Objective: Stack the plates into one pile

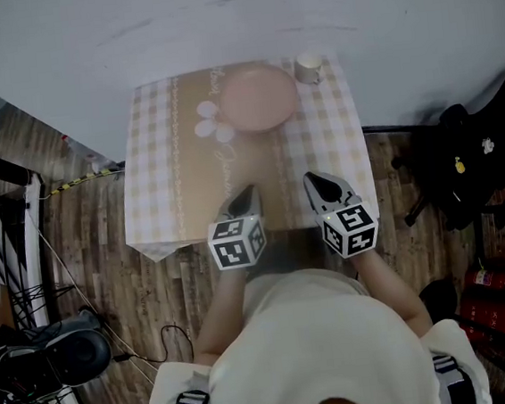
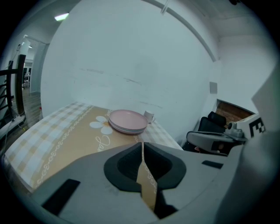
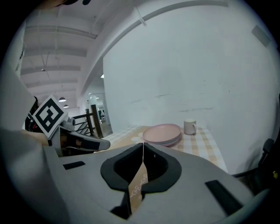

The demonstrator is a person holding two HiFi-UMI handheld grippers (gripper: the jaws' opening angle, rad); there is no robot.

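A pile of pink plates [image 1: 259,97] rests at the far side of the checked tablecloth [image 1: 157,189], beside its white flower print. The same plates [image 2: 128,120] appear in the left gripper view and the plates [image 3: 162,133] in the right gripper view. My left gripper [image 1: 250,191] is over the table's near edge, well short of the pile, its jaws shut with nothing between them [image 2: 142,143]. My right gripper [image 1: 311,180] is beside it, also shut and empty [image 3: 143,144]. Neither touches the plates.
A white cup [image 1: 308,68] stands just right of the pile at the table's far right corner, against the wall. A black chair [image 1: 473,164] is to the right of the table. Black equipment and cables [image 1: 53,352] lie on the wooden floor at the left.
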